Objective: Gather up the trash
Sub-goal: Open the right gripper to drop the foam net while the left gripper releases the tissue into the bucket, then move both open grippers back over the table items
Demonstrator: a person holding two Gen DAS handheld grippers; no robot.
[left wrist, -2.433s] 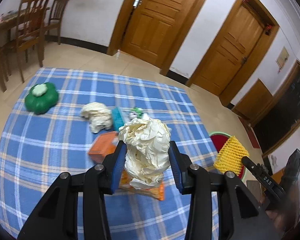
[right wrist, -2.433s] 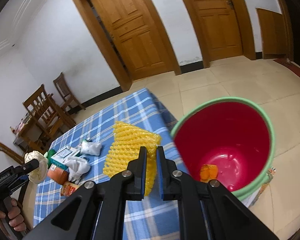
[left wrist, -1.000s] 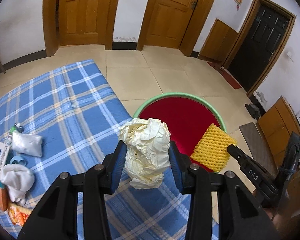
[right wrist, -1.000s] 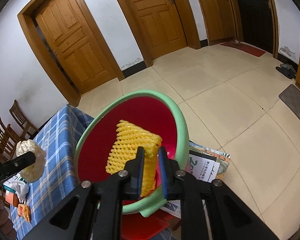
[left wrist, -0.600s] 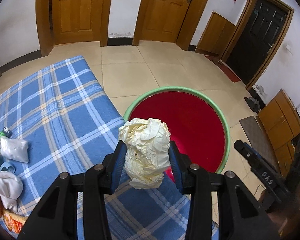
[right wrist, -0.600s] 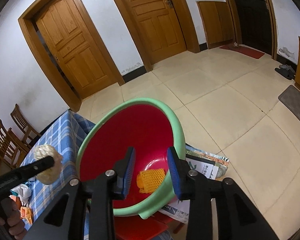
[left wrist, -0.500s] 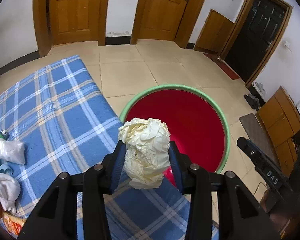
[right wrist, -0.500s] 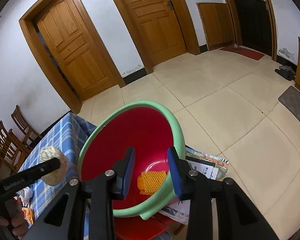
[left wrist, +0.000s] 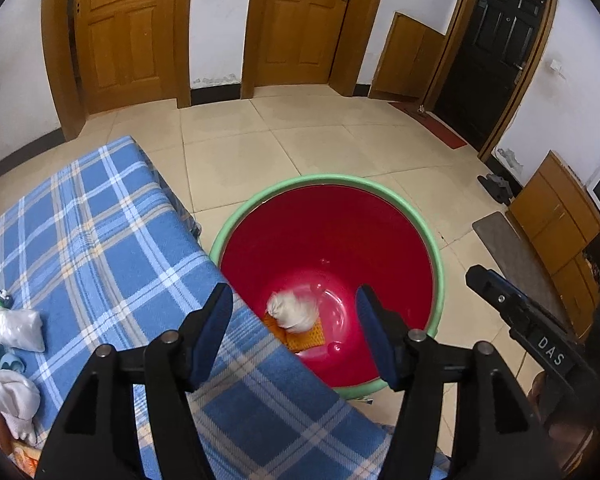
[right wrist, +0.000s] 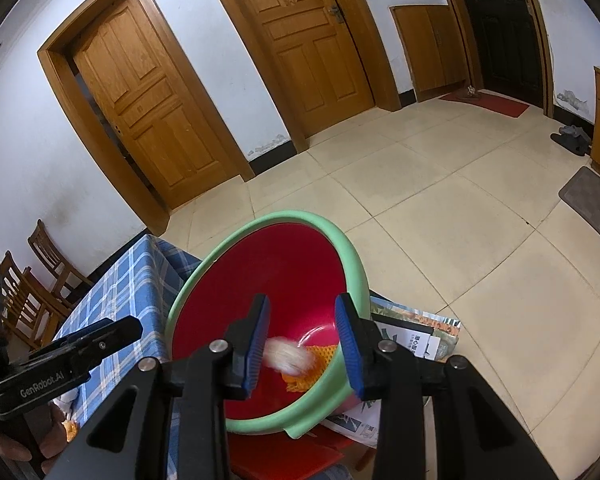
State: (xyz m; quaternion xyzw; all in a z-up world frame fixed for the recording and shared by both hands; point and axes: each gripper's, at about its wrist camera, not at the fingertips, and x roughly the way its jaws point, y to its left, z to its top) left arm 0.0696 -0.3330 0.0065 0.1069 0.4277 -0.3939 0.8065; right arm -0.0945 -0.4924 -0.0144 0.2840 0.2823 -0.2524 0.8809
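Red bucket (left wrist: 392,200), crumpled paper ball (left wrist: 293,312) atop yellow foam net (left wrist: 306,336) inside

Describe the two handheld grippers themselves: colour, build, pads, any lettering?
Both the left gripper and the right gripper are matte black, with angular two-finger linkages, silver pivot pins and blue pads on the fingers. Seen from the opposite camera, the left bears white "GenRobot.AI" lettering, the right "DAS". No cables or sleeves show.

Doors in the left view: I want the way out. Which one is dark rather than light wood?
The black door at far right; the two other doors are honey-coloured wood.
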